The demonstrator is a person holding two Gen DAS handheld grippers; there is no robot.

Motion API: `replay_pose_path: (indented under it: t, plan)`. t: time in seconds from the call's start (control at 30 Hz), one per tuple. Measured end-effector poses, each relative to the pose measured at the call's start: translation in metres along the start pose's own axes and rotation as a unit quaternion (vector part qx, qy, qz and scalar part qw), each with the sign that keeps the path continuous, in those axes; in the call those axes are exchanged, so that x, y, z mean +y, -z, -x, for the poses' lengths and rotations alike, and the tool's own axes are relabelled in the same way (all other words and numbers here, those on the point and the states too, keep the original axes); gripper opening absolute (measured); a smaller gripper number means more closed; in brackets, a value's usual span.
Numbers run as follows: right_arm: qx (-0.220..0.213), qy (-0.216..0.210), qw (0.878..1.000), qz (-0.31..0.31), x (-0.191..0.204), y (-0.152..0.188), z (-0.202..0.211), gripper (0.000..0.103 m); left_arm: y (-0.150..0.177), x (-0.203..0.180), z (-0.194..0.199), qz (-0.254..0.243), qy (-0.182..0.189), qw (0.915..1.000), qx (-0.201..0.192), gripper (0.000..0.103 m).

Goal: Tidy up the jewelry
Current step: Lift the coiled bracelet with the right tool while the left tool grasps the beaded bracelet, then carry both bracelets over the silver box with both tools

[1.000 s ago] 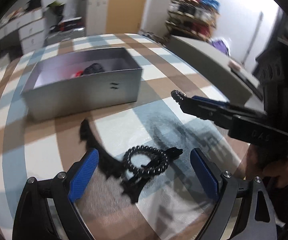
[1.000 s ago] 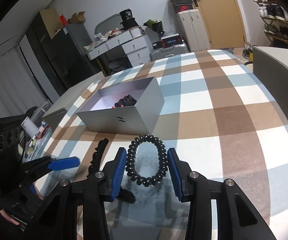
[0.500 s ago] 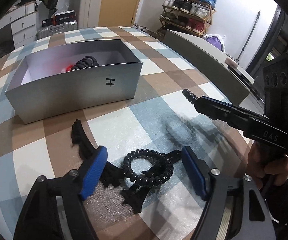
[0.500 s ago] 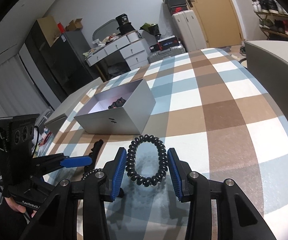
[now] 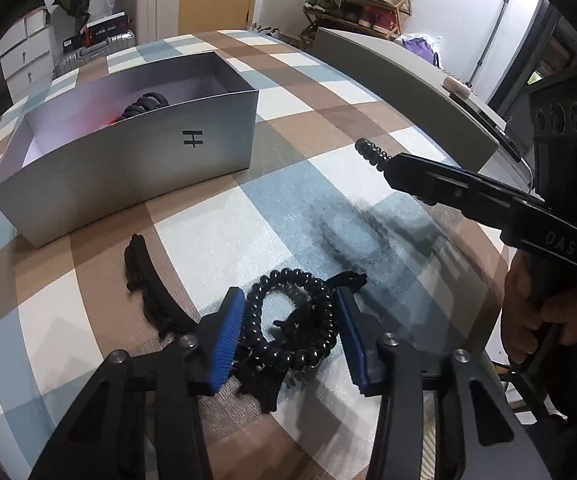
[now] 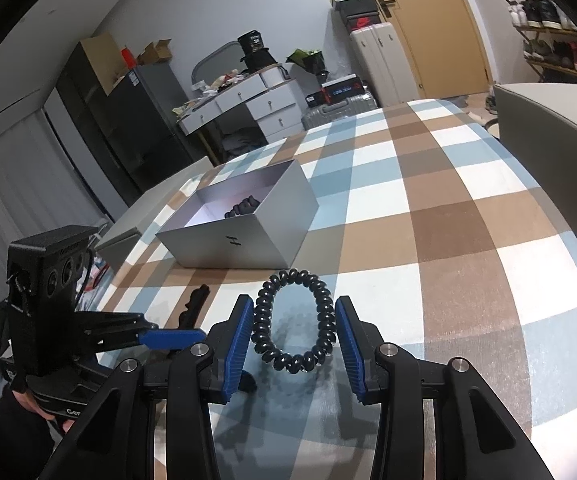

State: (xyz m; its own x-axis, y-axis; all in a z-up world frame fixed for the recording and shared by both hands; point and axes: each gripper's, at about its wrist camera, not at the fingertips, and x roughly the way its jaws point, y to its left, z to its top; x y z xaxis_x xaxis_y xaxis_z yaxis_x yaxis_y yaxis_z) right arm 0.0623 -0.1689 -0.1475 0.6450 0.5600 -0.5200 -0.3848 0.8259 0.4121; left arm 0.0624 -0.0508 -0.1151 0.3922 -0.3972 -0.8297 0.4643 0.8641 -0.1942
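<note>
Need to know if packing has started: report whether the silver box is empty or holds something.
Not empty. The silver box is lidless, and a dark coiled item with something red beside it lies inside; what exactly these are cannot be told.

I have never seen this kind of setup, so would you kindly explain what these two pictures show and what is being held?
A person holds a two-finger gripper in each hand; each carries a fisheye camera looking along its fingers. The right view shows the right gripper holding a black coil bracelet above the checked tablecloth. The left view shows the left gripper around a second coil bracelet, which lies on a black toothed headband; a firm grip is unclear. Behind stands an open silver box with dark items inside.
</note>
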Motion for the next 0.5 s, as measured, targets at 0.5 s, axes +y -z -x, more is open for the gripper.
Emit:
replay_pose_path:
  t: [0.5]
  plan:
    - [0.0,-0.002,1.0,0.02,0.015,-0.004,0.003,0.041,0.006,0.003,0.034,0.014,-0.014,0.9981,-0.059,0.037]
